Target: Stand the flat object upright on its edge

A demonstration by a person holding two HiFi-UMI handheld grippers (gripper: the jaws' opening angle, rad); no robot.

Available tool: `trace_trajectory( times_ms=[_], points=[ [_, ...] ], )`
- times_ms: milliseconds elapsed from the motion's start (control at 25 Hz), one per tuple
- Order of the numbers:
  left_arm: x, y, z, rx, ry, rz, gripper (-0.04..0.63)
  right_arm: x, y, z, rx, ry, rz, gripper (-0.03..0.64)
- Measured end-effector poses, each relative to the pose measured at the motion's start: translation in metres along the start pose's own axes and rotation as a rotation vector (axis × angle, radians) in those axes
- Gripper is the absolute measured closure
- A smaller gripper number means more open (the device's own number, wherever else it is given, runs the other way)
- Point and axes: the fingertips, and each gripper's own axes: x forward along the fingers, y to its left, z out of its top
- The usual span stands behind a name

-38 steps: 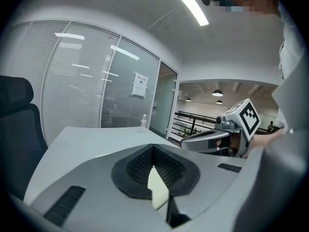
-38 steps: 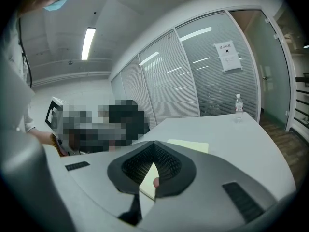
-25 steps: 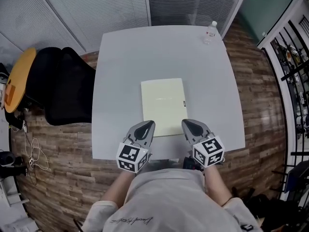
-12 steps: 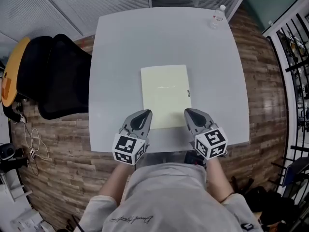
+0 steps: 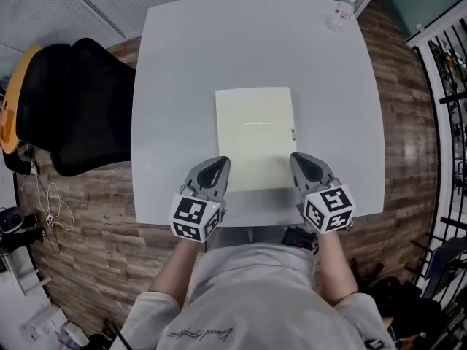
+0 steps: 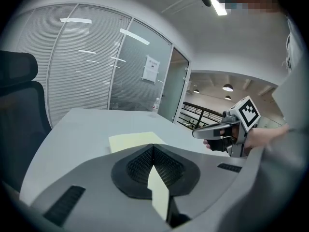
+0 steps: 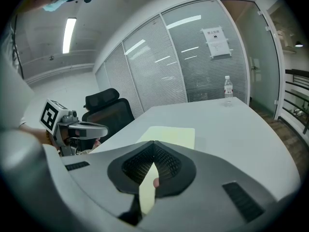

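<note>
At the far left a black chair (image 5: 80,108) stands beside the grey table (image 5: 175,64). The left gripper (image 5: 218,163) is clenched, tips meeting on nothing, at the near left corner of the flat object (image 5: 255,137). This pale yellow sheet lies flat mid-table. Its long axis runs straight away from the person, and its short near edge spans the gap between the two tongs. The right gripper (image 5: 300,157) is likewise pressed closed and empty at the near right corner. A water bottle (image 5: 343,9) stands at the table's far right corner.

Only the head view gives the sheet's whole outline and the small dark label (image 5: 292,132) on its right edge. Each gripper view adds what it lacks: a paper notice (image 7: 216,41) on the glass wall, the other tool seen side-on, and pale yellow through the slot behind the closed tips. Whether either tip touches the sheet, no view settles.
</note>
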Motion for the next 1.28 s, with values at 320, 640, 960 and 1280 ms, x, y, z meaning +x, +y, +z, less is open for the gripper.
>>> trace_trajectory(
  times_ms=[320, 640, 960, 1280],
  points=[
    [0.013, 0.01, -0.018, -0.005, 0.047, 0.011, 0.583, 0.008, -0.016, -0.015, -0.018, 0.044, -0.023, 0.592],
    [0.02, 0.016, -0.035, -0.014, 0.097, 0.022, 0.583, 0.013, -0.031, -0.024, -0.016, 0.074, -0.031, 0.589],
    [0.027, 0.03, -0.045, -0.033, 0.125, 0.052, 0.524, 0.018, -0.044, -0.035, 0.015, 0.1, -0.044, 0.546],
    [0.031, 0.046, -0.06, -0.083, 0.185, 0.044, 0.463, 0.025, -0.054, -0.047, 0.047, 0.134, -0.054, 0.497]
  ],
)
